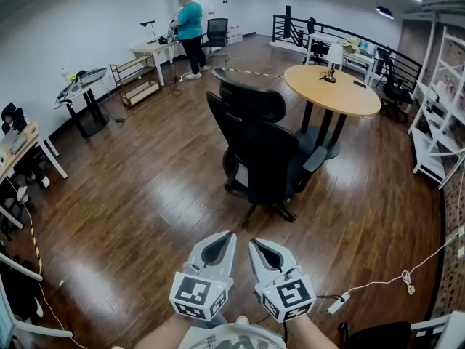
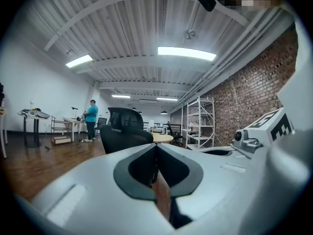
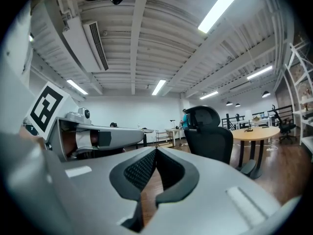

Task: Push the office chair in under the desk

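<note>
Left hand-held gripper (image 1: 224, 240): jaws pressed fully together with nothing between them; held low, close beside its partner.
Right hand-held gripper (image 1: 259, 246): closed and empty likewise, just to the right of the left one.
Office chair (image 1: 261, 151): black, high-backed with a headrest, on a castor base. It stands ahead of both hand-held grippers and well apart from them, backrest turned toward us.
Surface (image 1: 330, 89): round wooden top on a black pedestal, beyond the chair and a little to its right. The seat is not yet under it.
Step in hand: the approach, we judge; nothing touches the chair.
Method: we would set both closed tips on the backrest at mid height, one either side of centre. We would push evenly, aimed slightly right toward the pedestal, so the chair rolls rather than spins, and ease off as the armrests near the rim.
Hazard: power strip (image 1: 338, 303) and cable on the floor, right of the right hand-held gripper; we would step clear.
</note>
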### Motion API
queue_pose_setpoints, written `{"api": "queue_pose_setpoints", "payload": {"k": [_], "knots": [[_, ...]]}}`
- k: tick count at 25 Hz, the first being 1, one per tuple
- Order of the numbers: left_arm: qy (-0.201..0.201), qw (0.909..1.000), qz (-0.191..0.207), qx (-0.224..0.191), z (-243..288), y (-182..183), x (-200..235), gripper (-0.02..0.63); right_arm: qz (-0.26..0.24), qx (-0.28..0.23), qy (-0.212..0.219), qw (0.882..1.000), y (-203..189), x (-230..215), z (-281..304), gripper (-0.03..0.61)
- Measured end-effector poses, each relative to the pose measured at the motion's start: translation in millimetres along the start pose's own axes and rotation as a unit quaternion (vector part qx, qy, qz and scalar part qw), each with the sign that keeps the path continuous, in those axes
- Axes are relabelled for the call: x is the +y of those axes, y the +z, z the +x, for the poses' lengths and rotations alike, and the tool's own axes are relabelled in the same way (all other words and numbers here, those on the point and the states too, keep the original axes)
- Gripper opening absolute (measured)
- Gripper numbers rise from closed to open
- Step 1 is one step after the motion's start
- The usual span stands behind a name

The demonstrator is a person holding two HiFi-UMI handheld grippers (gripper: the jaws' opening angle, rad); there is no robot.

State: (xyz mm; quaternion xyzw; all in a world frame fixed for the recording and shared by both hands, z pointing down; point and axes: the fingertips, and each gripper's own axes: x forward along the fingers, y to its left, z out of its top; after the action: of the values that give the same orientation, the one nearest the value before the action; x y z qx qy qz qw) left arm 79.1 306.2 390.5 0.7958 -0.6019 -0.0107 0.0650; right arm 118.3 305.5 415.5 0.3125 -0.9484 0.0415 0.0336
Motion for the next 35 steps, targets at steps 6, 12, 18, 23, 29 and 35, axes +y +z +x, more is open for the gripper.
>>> {"api": "queue_pose_setpoints", "payload": {"k": [6,12,18,23,29,35], "knots": [[-0.006,0.9999,-0.013,0.009,26,-10,22,0.012,-0.003,0.011,-0.011,1.000,-5,-16,26,0.000],[-0.036,0.9991,-0.019,0.012,60,-12,59,0.012,-0.003,0.019,-0.044,0.999,-7,-34,69,0.000],[-0.073,0.9969,-0.024,0.018,95,-2,111,0.012,-0.003,0.019,-0.081,0.997,3,-42,127,0.000],[-0.105,0.9941,-0.023,0.014,118,11,155,0.012,-0.002,0.022,-0.113,0.993,9,-47,175,0.000],[-0.138,0.9903,-0.013,0.008,132,25,200,0.012,-0.015,0.012,-0.154,0.988,22,-50,218,0.000],[-0.155,0.9878,-0.010,0.004,148,33,231,0.012,-0.018,0.005,-0.181,0.983,31,-58,240,0.000]]}}
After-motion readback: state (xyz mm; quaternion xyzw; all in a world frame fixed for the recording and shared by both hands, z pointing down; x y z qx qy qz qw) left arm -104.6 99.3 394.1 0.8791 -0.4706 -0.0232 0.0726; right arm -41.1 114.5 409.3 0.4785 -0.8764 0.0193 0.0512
